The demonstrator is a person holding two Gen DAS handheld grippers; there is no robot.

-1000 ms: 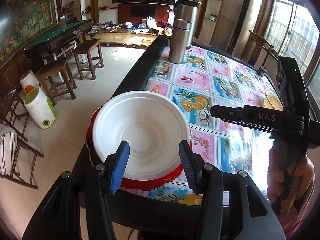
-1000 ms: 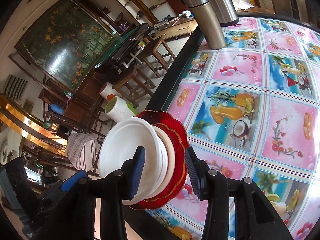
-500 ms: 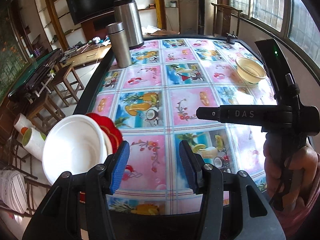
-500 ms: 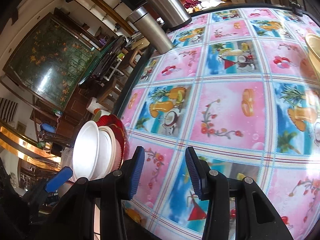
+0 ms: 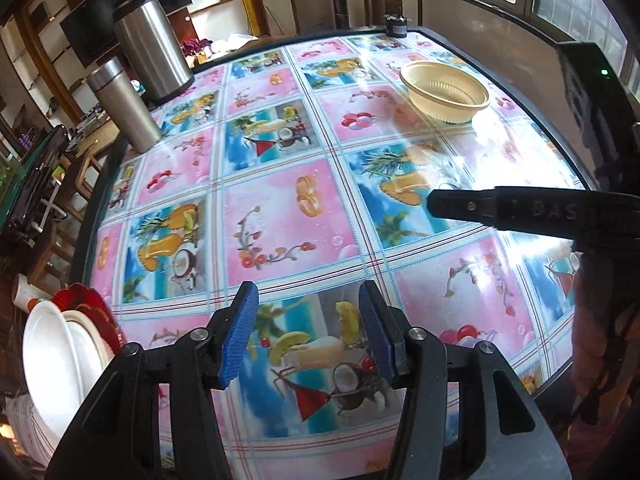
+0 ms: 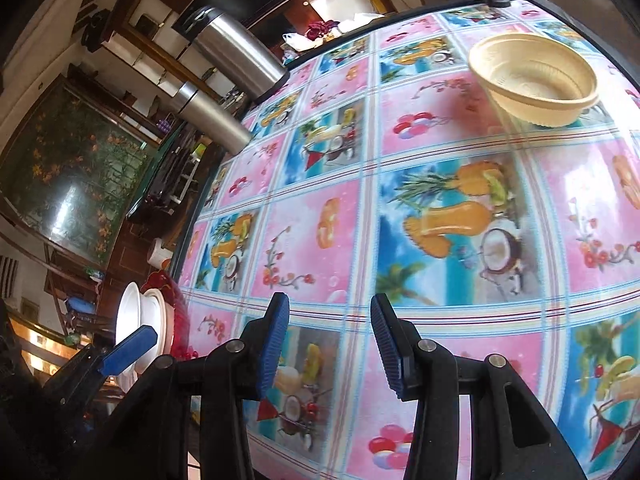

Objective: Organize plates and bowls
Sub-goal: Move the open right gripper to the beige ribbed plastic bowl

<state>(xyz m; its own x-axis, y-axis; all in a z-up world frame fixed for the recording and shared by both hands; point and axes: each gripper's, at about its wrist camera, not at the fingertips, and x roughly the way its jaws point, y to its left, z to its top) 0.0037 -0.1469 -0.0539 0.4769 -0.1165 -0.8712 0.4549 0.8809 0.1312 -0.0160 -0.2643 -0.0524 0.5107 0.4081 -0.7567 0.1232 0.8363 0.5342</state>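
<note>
Left hand-held gripper: jaws partly apart with nothing between the blue pads, over the patterned surface at its near edge.
Right hand-held gripper: jaws partly apart and empty, tilted down over the same surface; in the left view its black body reaches in from 3 o'clock, with a hand on its grip.
Cream bowl: upright on the surface towards 1 o'clock in both views, well apart from both grippers.
Stack of dishes: a white bowl on a white plate on a red plate, at the surface's edge at about 8 o'clock, just beside the left gripper's body.
Steel flask and steel cup: standing near each other at 11 o'clock by the far edge.
</note>
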